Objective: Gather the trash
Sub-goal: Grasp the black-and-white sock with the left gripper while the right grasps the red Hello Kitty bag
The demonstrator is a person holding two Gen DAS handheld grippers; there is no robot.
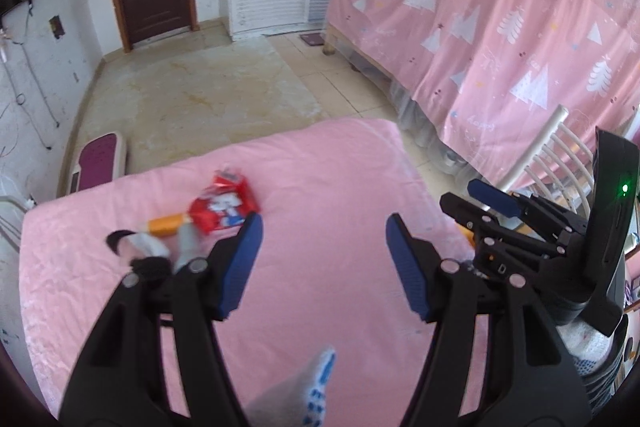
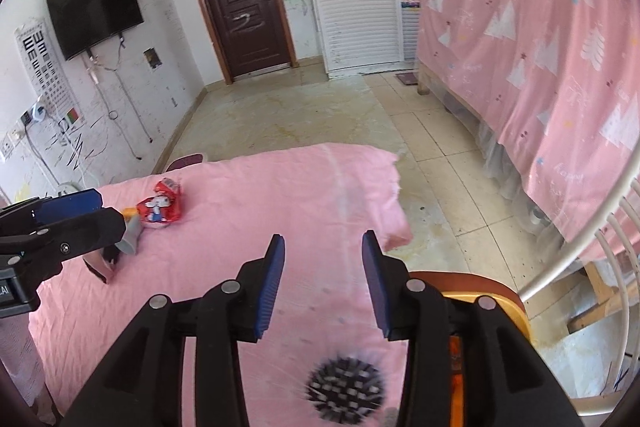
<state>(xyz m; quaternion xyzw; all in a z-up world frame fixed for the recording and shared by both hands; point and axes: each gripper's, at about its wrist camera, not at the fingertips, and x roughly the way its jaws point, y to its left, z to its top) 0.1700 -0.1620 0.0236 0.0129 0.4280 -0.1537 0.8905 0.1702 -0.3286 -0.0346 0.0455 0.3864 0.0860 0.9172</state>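
A pink-covered table [image 1: 320,163] holds a cluster of trash at its left: a red snack wrapper [image 1: 223,207], an orange tube [image 1: 166,224], a grey piece [image 1: 186,245] and a white strip with a black end [image 1: 136,243]. The wrapper also shows in the right wrist view [image 2: 160,207]. My left gripper [image 1: 324,259] is open and empty, hovering just right of the wrapper. My right gripper [image 2: 323,279] is open and empty over the table's right part, and shows in the left wrist view [image 1: 484,205]. A black spiky ball [image 2: 346,385] lies below it.
A white and blue sock-like item [image 1: 316,383] lies near the front edge. A pink curtain [image 1: 500,19] hangs at the right. An orange bin rim [image 2: 480,293] and a white chair [image 2: 592,247] stand right of the table. A purple-topped scale [image 1: 98,167] lies on the floor.
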